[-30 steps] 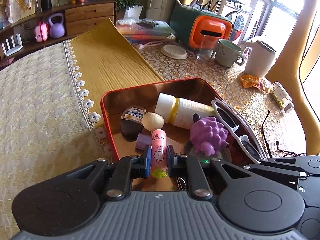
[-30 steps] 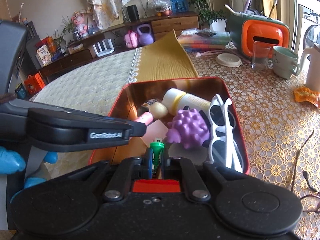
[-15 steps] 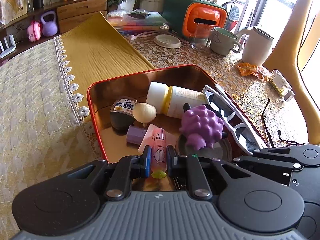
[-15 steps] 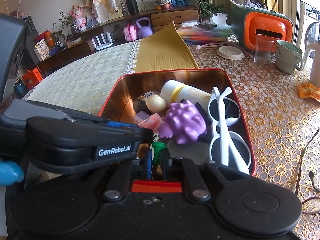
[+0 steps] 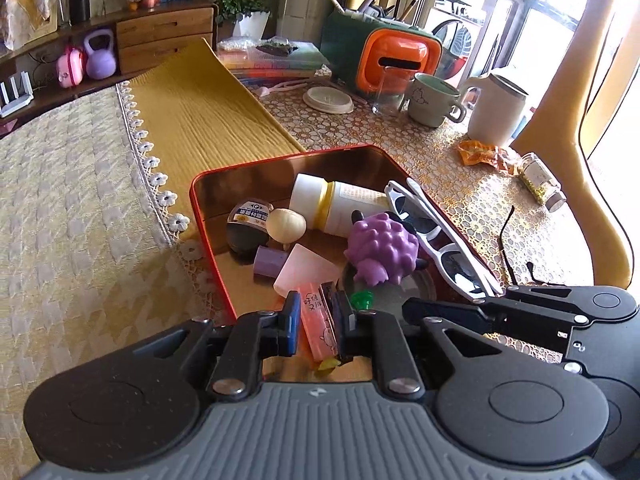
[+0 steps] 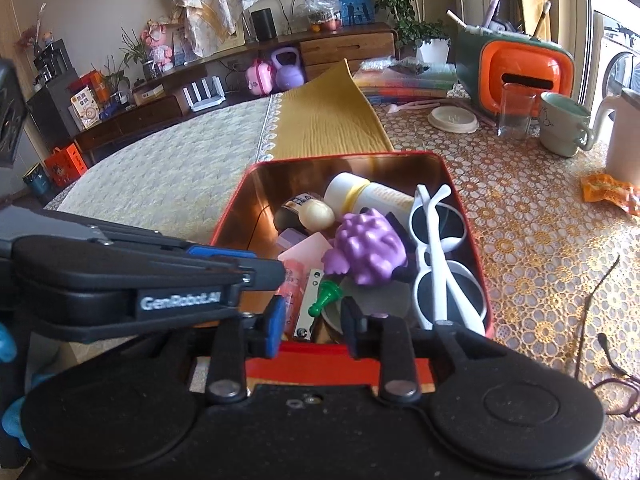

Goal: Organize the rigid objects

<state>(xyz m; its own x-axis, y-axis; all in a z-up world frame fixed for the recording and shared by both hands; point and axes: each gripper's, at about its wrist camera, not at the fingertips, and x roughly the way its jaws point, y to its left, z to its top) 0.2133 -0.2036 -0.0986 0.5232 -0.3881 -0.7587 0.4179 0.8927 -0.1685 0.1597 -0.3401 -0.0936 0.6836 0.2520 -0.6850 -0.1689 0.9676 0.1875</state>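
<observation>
A red tin [image 5: 208, 216] on the table holds a white bottle [image 5: 348, 204], a purple spiky toy [image 5: 382, 248], white sunglasses [image 5: 436, 236], a cream egg shape [image 5: 286, 222] and other small items. My left gripper [image 5: 316, 320] is shut on a pink tube [image 5: 318, 324], held tilted over the tin's near end. My right gripper [image 6: 312, 324] hangs over the tin's near rim [image 6: 312, 368] with its jaws opening. A green pawn-like piece [image 6: 326, 298] lies tilted in the tin just beyond the pads, and neither pad touches it.
Dark-framed glasses [image 6: 600, 320] lie on the lace cloth right of the tin. Behind stand a mug [image 6: 564, 128], a glass [image 6: 516, 112], a white jug [image 5: 496, 108] and an orange-fronted box [image 5: 396, 60]. A small jar [image 5: 542, 178] lies at the right.
The right gripper's jaws have spread and let go of the green piece, which now lies in the tin. The left gripper has shifted slightly, and its pink tube has tilted.
</observation>
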